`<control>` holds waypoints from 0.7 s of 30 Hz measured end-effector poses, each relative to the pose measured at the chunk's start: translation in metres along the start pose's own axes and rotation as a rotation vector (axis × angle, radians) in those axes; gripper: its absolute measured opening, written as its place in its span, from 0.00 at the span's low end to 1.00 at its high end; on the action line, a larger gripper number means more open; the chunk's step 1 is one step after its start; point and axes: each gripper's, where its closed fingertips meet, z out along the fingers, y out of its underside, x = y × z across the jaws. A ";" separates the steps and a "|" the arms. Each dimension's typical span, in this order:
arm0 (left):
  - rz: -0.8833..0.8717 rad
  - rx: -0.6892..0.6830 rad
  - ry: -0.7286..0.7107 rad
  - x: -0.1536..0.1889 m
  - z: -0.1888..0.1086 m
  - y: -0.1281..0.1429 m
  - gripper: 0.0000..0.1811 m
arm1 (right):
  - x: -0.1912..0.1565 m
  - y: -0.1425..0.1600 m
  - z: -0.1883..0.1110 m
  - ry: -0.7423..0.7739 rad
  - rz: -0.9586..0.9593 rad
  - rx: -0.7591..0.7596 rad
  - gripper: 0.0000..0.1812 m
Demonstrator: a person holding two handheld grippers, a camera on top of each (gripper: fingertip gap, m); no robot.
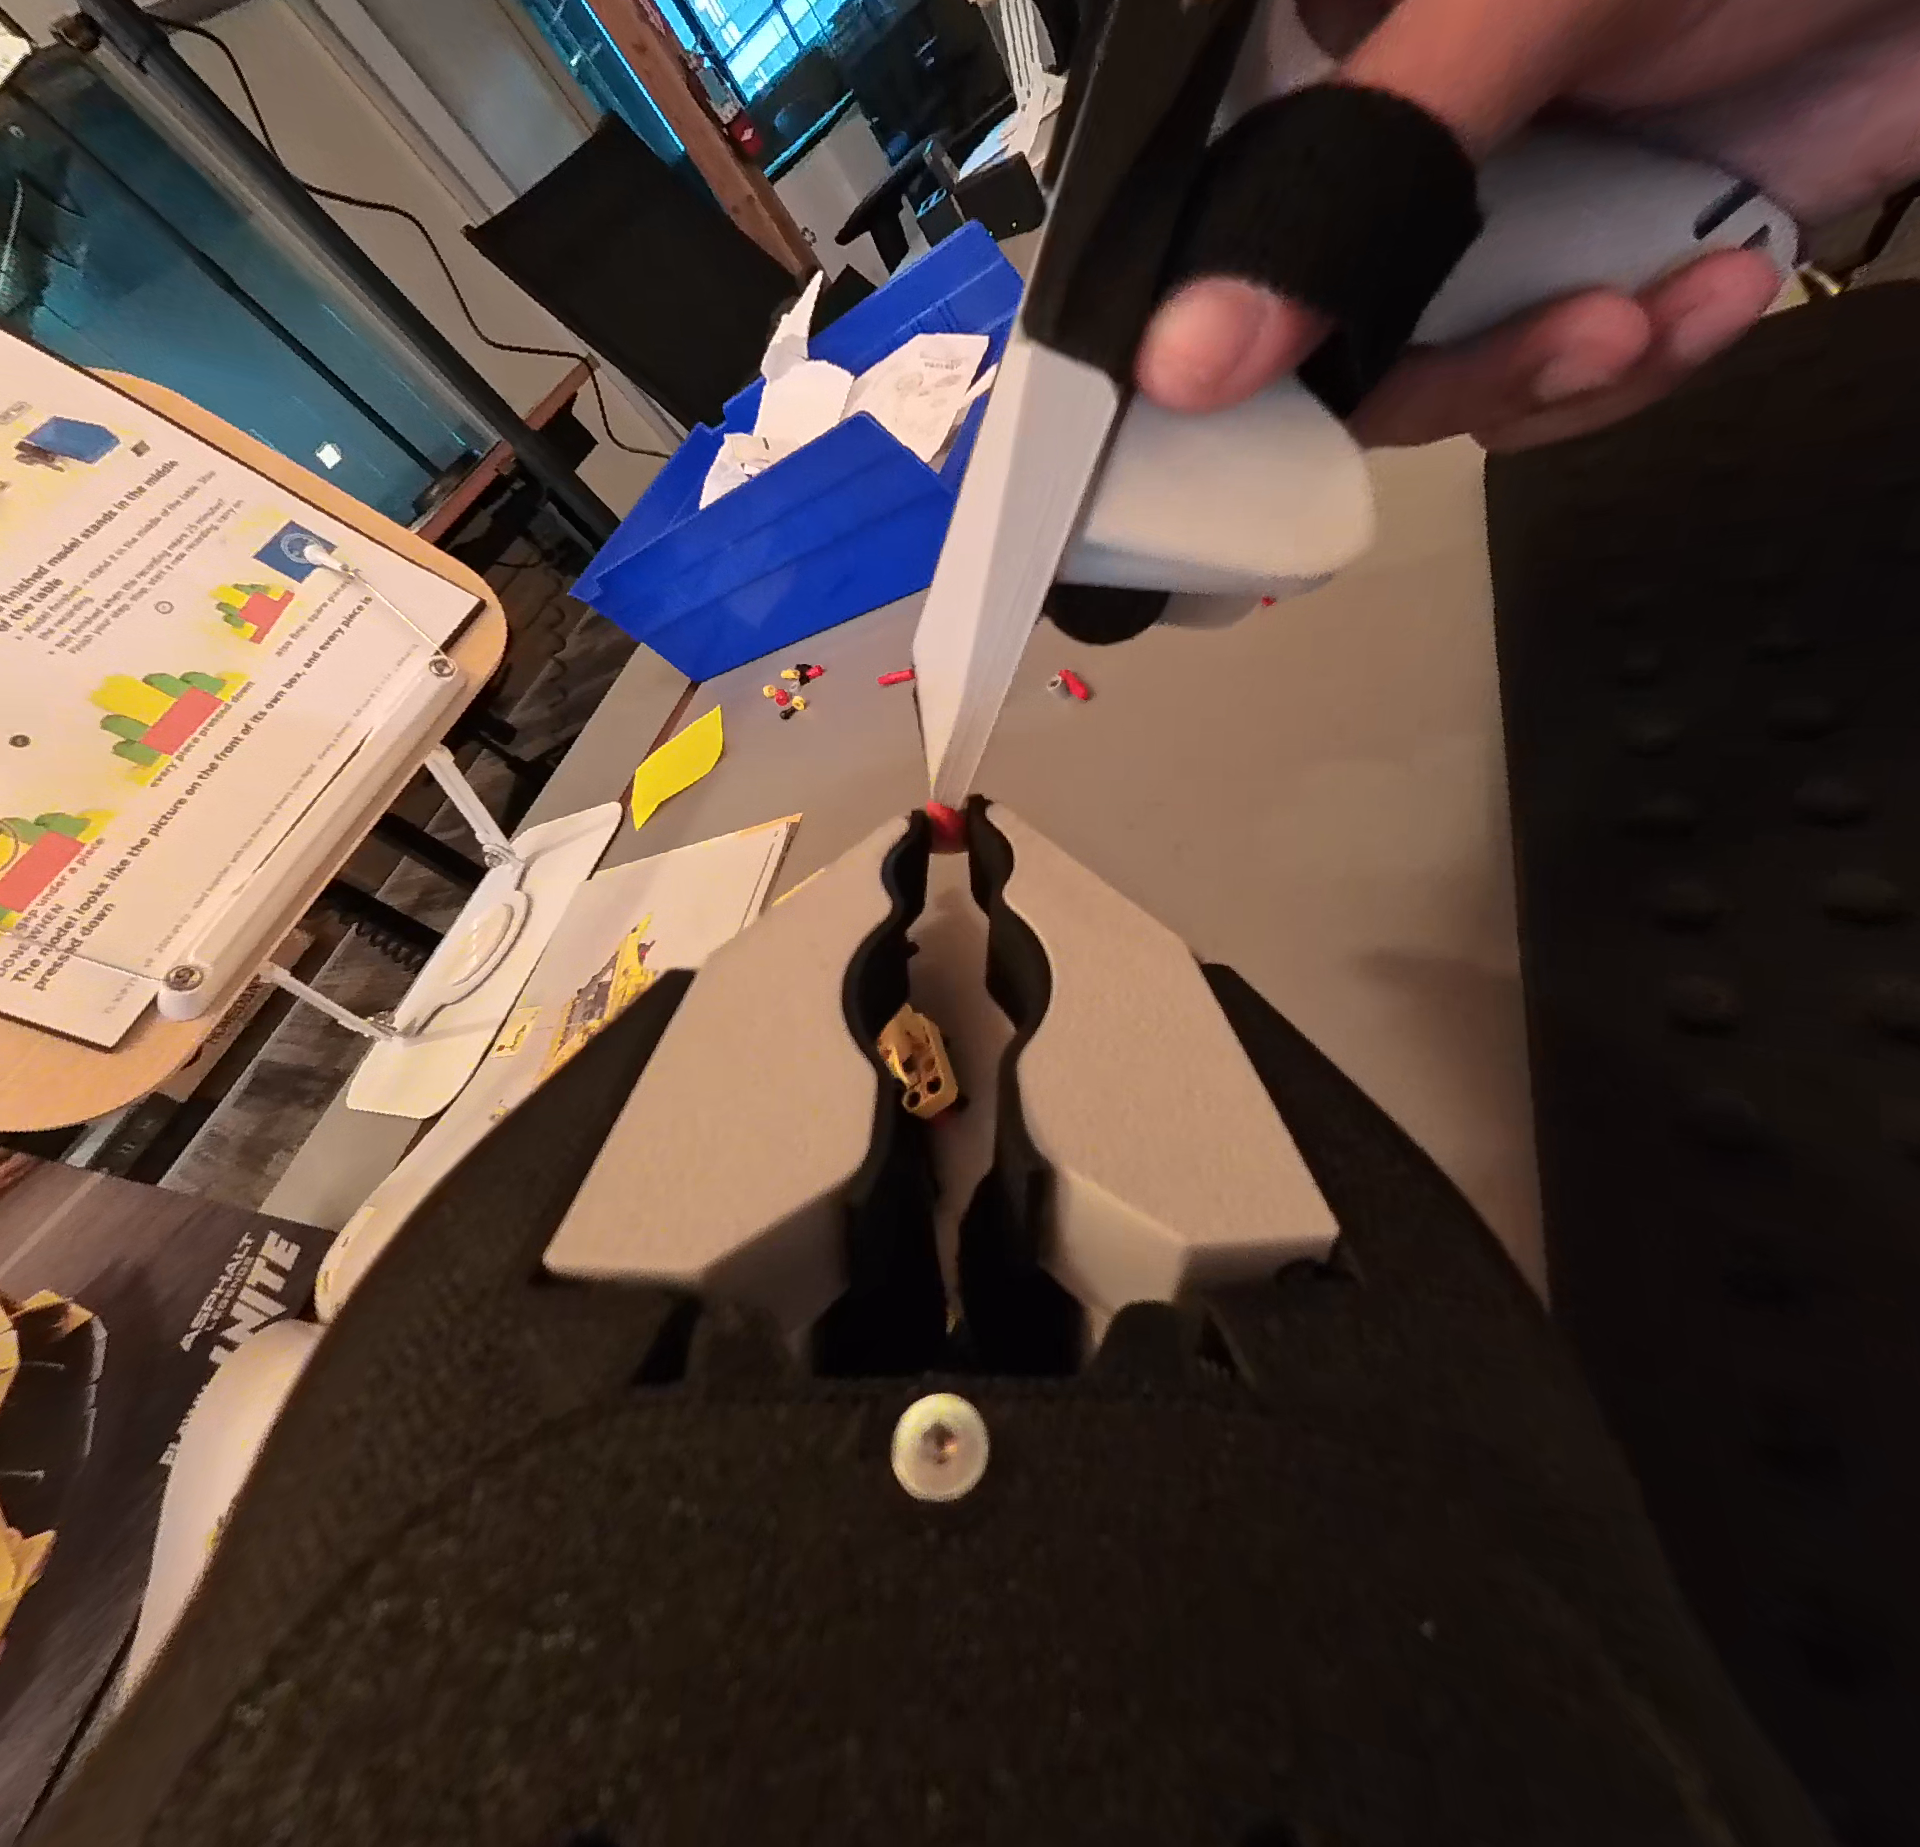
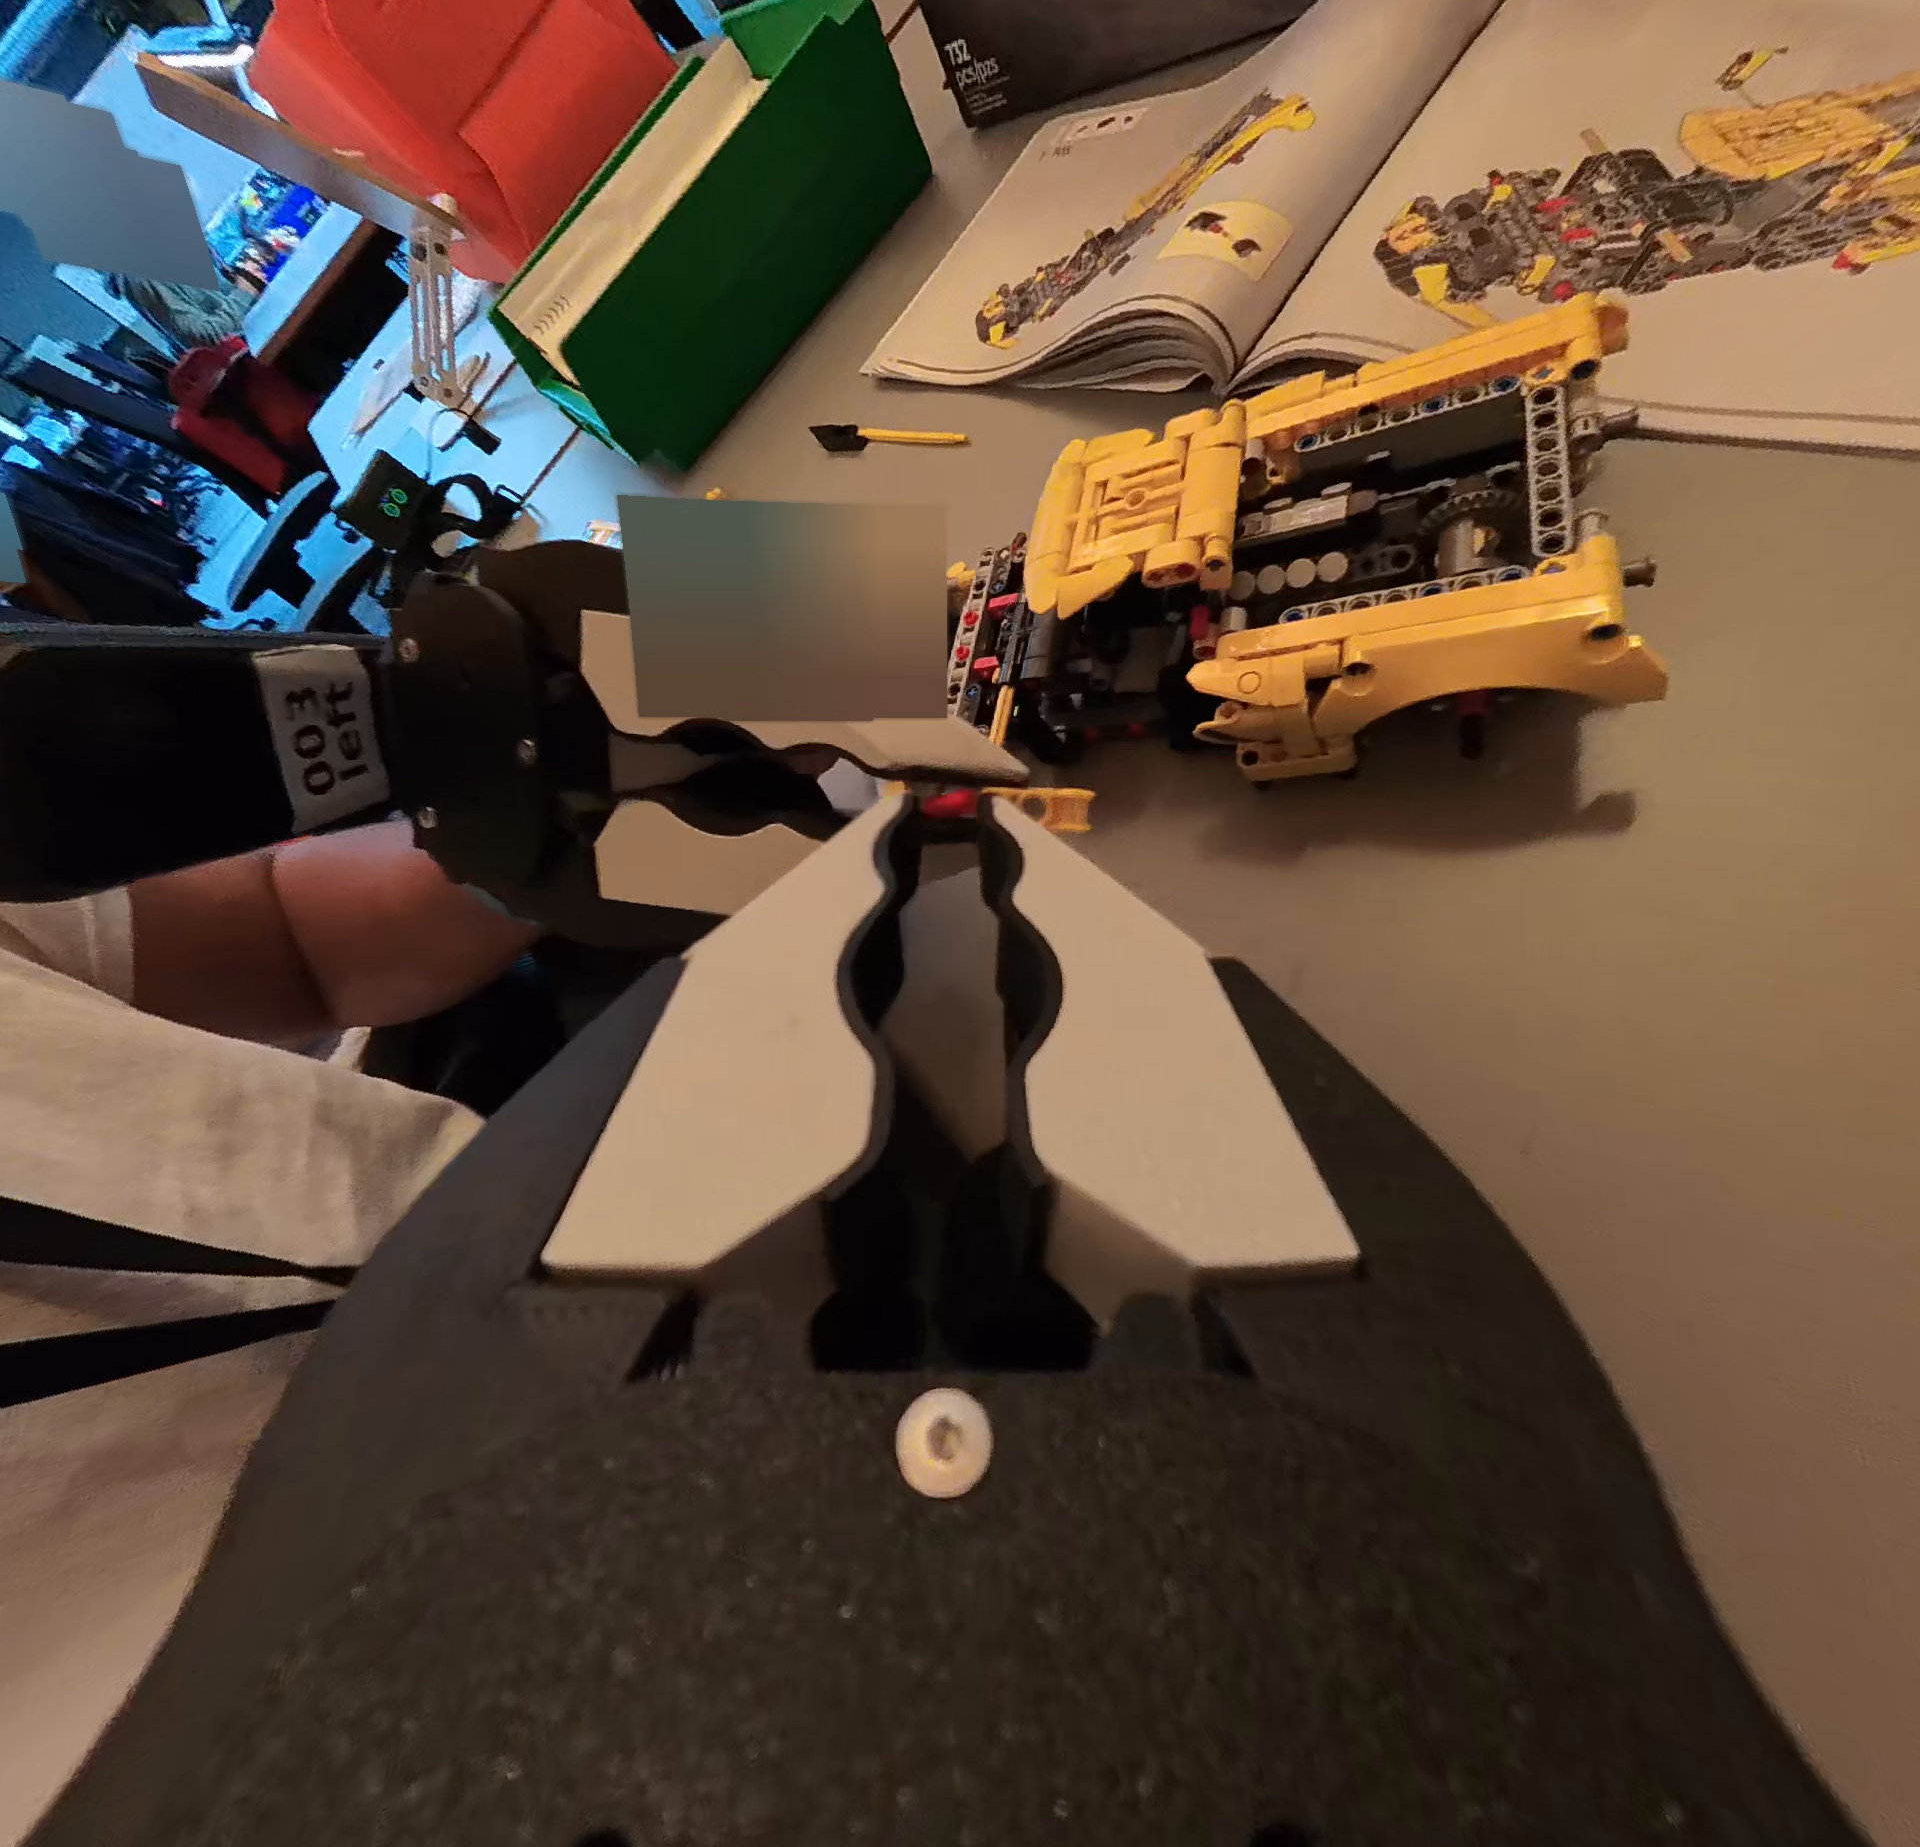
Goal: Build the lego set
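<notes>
My left gripper [image 1: 948, 818] is nearly shut, with a small red pin [image 1: 943, 827] between its tips. My right gripper [image 2: 940, 808] comes down from above and pinches the same red pin [image 2: 943, 803]; in the left wrist view its tips [image 1: 951, 787] touch the pin. A small yellow beam [image 2: 1062, 808] shows beside the pin, and it shows through the left finger gap [image 1: 916, 1062]; I cannot tell if it is joined. The partly built yellow and black car [image 2: 1351, 571] lies on the grey table [image 2: 1558, 1070], beyond both grippers.
An open instruction booklet [image 2: 1195, 239] lies behind the car. A green bin [image 2: 748, 239] and an orange bin [image 2: 447, 62] stand at the back left. A blue bin [image 1: 810, 530], loose small pins [image 1: 795, 691], a yellow note [image 1: 681, 763] and an instruction board [image 1: 208, 675] show ahead. Less than 4 cm separates the two grippers' tips.
</notes>
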 end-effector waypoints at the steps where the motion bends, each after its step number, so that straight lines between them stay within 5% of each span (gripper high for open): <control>1: 0.002 0.000 0.001 0.000 0.000 0.000 0.04 | 0.002 0.000 0.000 0.019 -0.013 -0.002 0.02; 14: -0.059 0.001 0.048 0.003 0.000 0.002 0.04 | 0.010 -0.008 -0.016 0.008 -0.091 0.027 0.00; 18: -0.104 0.003 0.071 0.003 0.001 0.004 0.04 | 0.009 -0.008 -0.015 -0.039 -0.189 0.049 0.14; 21: -0.096 -0.019 0.084 0.007 0.003 0.008 0.04 | 0.013 0.005 -0.006 -0.122 -0.003 0.002 0.23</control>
